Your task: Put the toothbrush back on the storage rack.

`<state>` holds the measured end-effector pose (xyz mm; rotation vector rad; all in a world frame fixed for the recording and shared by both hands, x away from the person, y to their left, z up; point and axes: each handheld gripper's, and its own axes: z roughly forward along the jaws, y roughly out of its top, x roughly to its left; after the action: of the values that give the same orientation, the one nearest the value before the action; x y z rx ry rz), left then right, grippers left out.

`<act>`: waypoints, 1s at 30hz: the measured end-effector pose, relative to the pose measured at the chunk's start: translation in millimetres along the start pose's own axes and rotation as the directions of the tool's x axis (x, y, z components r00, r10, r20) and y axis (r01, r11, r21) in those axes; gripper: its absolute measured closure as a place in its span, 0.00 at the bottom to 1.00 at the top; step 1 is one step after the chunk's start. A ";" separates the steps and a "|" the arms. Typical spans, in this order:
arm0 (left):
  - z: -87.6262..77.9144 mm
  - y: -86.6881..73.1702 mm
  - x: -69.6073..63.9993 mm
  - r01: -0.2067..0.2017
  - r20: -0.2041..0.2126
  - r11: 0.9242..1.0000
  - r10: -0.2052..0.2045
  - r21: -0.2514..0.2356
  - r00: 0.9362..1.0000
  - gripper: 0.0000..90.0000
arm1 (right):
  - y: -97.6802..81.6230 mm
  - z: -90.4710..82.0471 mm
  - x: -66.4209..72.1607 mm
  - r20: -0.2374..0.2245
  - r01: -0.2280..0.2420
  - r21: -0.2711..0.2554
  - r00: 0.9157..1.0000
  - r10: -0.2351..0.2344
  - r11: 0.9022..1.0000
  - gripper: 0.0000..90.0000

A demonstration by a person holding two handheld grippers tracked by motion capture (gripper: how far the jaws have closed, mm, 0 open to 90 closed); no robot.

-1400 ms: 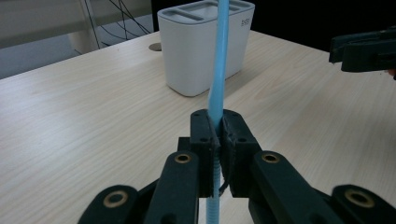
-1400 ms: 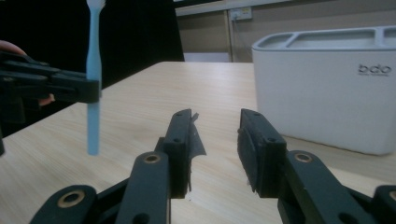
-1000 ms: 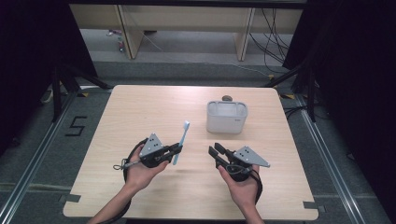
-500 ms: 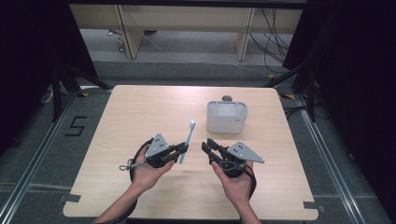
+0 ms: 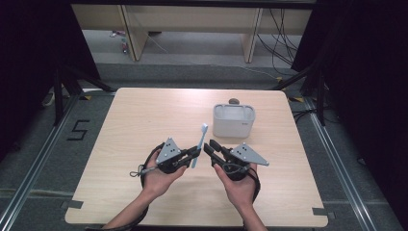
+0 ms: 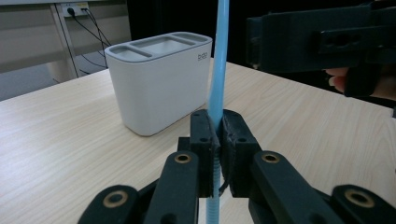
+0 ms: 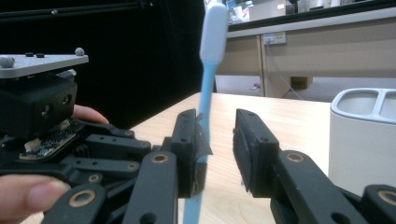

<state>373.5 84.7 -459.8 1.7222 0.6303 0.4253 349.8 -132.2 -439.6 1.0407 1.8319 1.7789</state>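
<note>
While the left gripper (image 5: 191,155) has its fingers (image 6: 204,140) fully closed on the toothbrush (image 5: 199,145), the brush stands nearly upright above the surface (image 5: 144,115), bristle head toward 12 o'clock in the high view. It sits at about 7 o'clock from the white holder (image 5: 233,120), well short of it.

Handling, judged: slim blue plastic handle, very light, stiff along its length but thin enough to flex a little if levered. Smooth stem, so likely to swivel or slide in a two-point pinch; the left gripper view shows the pads (image 6: 233,140) clamped on the lower handle (image 6: 217,84), where ridging may help. Best hold is on the handle, below the neck, never on the soft white head (image 7: 214,32).

Right gripper (image 5: 211,148): fingers (image 7: 189,140) part open, nothing gripped. In the right gripper view the stem (image 7: 203,88) passes in front of the nearer finger; contact cannot be told. A handover here would want the second grip placed above or below the first, clear of the head.

Holder: rigid, boxy, slotted top (image 6: 161,46), probably stable enough for a one-handed drop-in.

Surface: pale wood-grain, flat, matte. Room: dark curtains at 9 and 3 o'clock, grey floor with taped marks (image 5: 79,130), benches (image 5: 192,19) and cables (image 5: 284,33) at 12 o'clock.
</note>
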 end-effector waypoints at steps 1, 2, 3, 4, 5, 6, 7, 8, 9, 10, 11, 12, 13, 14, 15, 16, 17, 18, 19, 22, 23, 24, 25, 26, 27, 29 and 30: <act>1.0 -0.3 -0.8 0.002 0.002 1.000 -0.002 -0.007 1.000 0.93 | 0.9 0.5 0.3 -0.003 0.001 -0.001 1.000 -0.001 1.000 0.78; 1.2 -0.1 -1.4 -0.002 0.002 1.000 0.002 -0.002 1.000 0.93 | 1.0 0.8 0.6 0.000 -0.001 -0.004 1.000 0.001 1.000 0.78; 1.9 -0.1 -2.3 0.002 0.002 1.000 -0.002 -0.006 1.000 0.93 | 1.5 1.3 0.8 -0.002 -0.002 -0.008 1.000 0.002 1.000 0.78; 2.5 0.3 -3.4 0.004 0.004 1.000 -0.004 -0.010 1.000 0.93 | 2.1 2.9 0.1 0.006 0.019 -0.015 1.000 -0.019 1.000 0.78; 2.5 0.3 -3.4 0.004 0.004 1.000 -0.004 -0.010 1.000 0.93 | 2.1 2.9 0.1 0.006 0.019 -0.015 1.000 -0.019 1.000 0.78; 2.8 1.0 -4.6 -0.001 0.008 1.000 0.001 -0.013 1.000 0.93 | 2.8 2.9 1.3 0.009 0.021 -0.017 1.000 -0.021 1.000 0.79; 2.8 1.0 -4.6 -0.001 0.008 1.000 0.001 -0.013 1.000 0.93 | 2.8 2.9 1.3 0.009 0.021 -0.017 1.000 -0.021 1.000 0.79; 2.8 1.7 -5.8 -0.003 0.011 1.000 0.004 -0.014 1.000 0.93 | 2.6 4.7 3.0 -0.003 -0.002 -0.016 1.000 0.002 1.000 0.79; 2.8 1.7 -5.8 -0.003 0.011 1.000 0.004 -0.014 1.000 0.93 | 2.6 4.7 3.0 -0.003 -0.002 -0.016 1.000 0.002 1.000 0.79; 2.7 1.9 -6.1 -0.006 0.011 1.000 0.007 -0.017 1.000 0.93 | 2.5 5.2 3.5 0.003 -0.002 -0.013 1.000 0.002 1.000 0.79; 2.9 2.2 -6.7 -0.004 0.013 1.000 0.004 -0.021 1.000 0.93 | 2.4 5.5 3.7 0.001 -0.006 -0.012 1.000 0.006 1.000 0.80; 2.9 2.2 -6.7 -0.004 0.013 1.000 0.004 -0.021 1.000 0.93 | 2.4 5.6 3.7 0.000 -0.005 -0.012 1.000 0.005 1.000 0.80; 2.9 2.1 -7.0 -0.003 0.012 1.000 0.003 -0.025 1.000 0.93 | 2.5 5.2 3.6 0.004 -0.003 -0.011 1.000 0.003 1.000 0.80; 3.0 2.0 -7.1 -0.003 0.012 1.000 0.003 -0.025 1.000 0.93 | 2.5 5.2 3.6 0.004 -0.003 -0.011 1.000 0.003 1.000 0.80; 3.3 1.9 -7.1 -0.002 0.015 1.000 0.002 -0.026 1.000 0.93 | 2.6 5.5 2.0 0.007 0.019 -0.023 1.000 -0.019 1.000 0.81; 3.8 1.7 -7.4 -0.001 0.018 1.000 0.002 -0.027 1.000 0.93 | 2.6 5.5 2.0 0.007 0.019 -0.023 1.000 -0.019 1.000 0.81; 4.5 1.4 -8.1 -0.002 0.022 1.000 0.003 -0.025 1.000 0.93 | 2.7 5.9 2.8 0.002 0.005 -0.019 1.000 -0.005 1.000 0.82; 4.5 1.4 -8.1 -0.002 0.022 1.000 0.003 -0.025 1.000 0.93 | 3.0 5.9 1.5 0.012 0.031 -0.026 0.999 -0.030 0.999 0.83; 4.8 1.2 -8.6 -0.003 0.023 1.000 0.003 -0.025 1.000 0.93 | 3.0 5.9 1.5 0.012 0.031 -0.026 0.999 -0.030 0.999 0.83; 5.4 1.2 -9.9 0.001 0.025 1.000 0.000 -0.028 1.000 0.93 | 3.3 6.5 1.6 0.008 0.030 -0.022 1.000 -0.030 0.999 0.86; 5.5 1.4 -10.0 0.003 0.027 1.000 -0.002 -0.029 1.000 0.93 | 3.3 6.3 1.7 0.011 0.030 -0.020 0.999 -0.030 0.999 0.86; 5.7 1.6 -10.1 0.004 0.029 1.000 -0.003 -0.029 1.000 0.93 | 3.4 6.1 2.2 0.008 0.025 -0.020 1.000 -0.025 0.999 0.87; 5.8 1.9 -10.3 0.004 0.031 1.000 -0.003 -0.030 1.000 0.93 | 3.9 5.5 1.0 0.013 0.040 -0.027 0.999 -0.039 0.999 0.87; 5.8 1.9 -10.3 0.004 0.031 1.000 -0.003 -0.030 1.000 0.93 | 4.1 4.8 2.3 0.006 0.015 -0.020 1.000 -0.015 1.000 0.88; 5.9 2.2 -10.6 0.005 0.033 0.999 -0.004 -0.032 0.999 0.93 | 4.1 4.8 2.3 0.006 0.015 -0.020 1.000 -0.015 1.000 0.88; 6.0 2.2 -11.1 0.007 0.035 0.999 -0.006 -0.036 0.999 0.93 | 4.7 4.2 2.1 0.004 0.016 -0.018 1.000 -0.016 1.000 0.90; 6.1 1.9 -11.4 0.009 0.034 0.999 -0.007 -0.037 0.999 0.93 | 4.8 4.0 1.9 0.005 0.019 -0.015 1.000 -0.019 1.000 0.91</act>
<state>368.5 72.6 -458.9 1.6882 0.6011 0.3987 352.6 -128.5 -435.0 1.0178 1.8172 1.7743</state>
